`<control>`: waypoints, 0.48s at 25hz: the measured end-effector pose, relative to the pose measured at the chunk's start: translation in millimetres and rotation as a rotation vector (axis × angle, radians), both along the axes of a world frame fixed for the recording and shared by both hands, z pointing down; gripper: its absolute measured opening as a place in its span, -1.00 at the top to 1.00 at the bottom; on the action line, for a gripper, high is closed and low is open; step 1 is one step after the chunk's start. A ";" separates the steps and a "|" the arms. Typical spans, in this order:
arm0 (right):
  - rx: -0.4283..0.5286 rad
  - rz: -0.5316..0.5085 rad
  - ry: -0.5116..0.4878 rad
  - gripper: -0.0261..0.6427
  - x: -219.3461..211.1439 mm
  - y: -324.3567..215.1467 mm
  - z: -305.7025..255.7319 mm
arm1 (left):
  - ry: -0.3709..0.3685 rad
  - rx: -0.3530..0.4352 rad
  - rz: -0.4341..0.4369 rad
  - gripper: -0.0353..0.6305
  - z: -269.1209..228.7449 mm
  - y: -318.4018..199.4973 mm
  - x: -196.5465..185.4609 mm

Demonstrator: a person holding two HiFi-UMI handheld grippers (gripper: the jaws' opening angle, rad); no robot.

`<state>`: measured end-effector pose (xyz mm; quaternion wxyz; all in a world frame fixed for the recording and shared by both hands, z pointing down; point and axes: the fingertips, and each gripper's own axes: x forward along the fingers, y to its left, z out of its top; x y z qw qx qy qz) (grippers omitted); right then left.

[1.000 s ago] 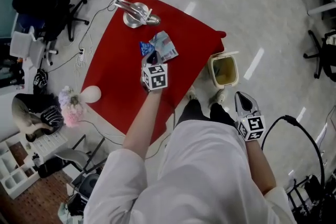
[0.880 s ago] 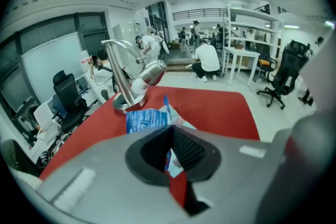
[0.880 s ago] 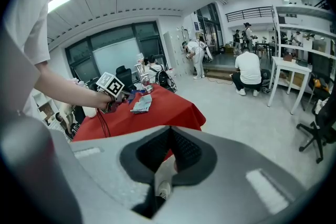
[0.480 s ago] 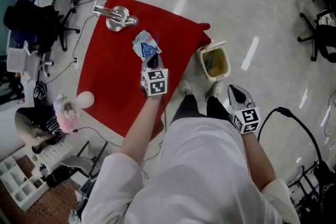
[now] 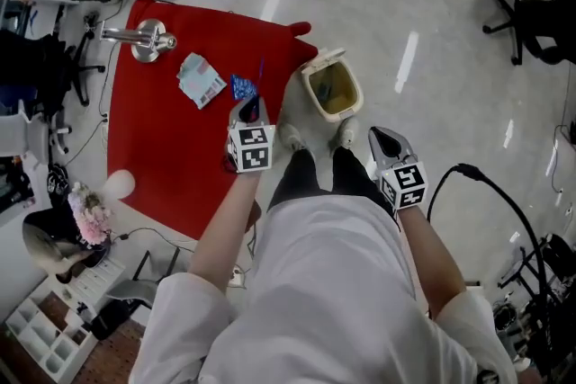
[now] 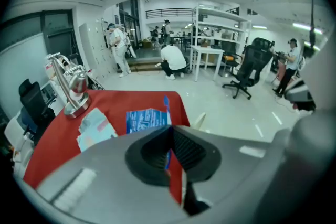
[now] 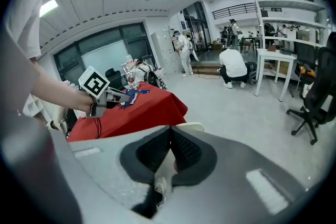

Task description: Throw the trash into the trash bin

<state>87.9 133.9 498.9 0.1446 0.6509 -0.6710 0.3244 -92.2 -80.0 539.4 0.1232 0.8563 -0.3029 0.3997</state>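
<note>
Left gripper (image 5: pixel 252 110) has swung the blue wrapper (image 5: pixel 241 86) rightward since a second ago, away from the pale wrapper (image 5: pixel 200 79), which lies where it was on the red table (image 5: pixel 153 148). Jaws are clamped on the blue wrapper's edge. It's over the table's right part, near the trash bin (image 5: pixel 310 91), not over it yet. Looks like thin film: near weightless, limp, slick, so pinch an edge hard. Right gripper (image 5: pixel 385 139) is closed and empty, right of the bin.
</note>
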 end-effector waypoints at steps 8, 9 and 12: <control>-0.017 0.044 0.000 0.92 33.3 20.7 15.2 | 0.004 -0.045 0.093 0.87 24.1 51.8 50.6; -0.019 0.047 -0.002 0.92 36.3 22.8 16.9 | 0.004 -0.050 0.102 0.87 26.6 56.9 56.6; -0.031 0.055 -0.011 0.92 43.7 29.2 25.8 | 0.001 -0.072 0.131 0.88 36.8 72.4 75.0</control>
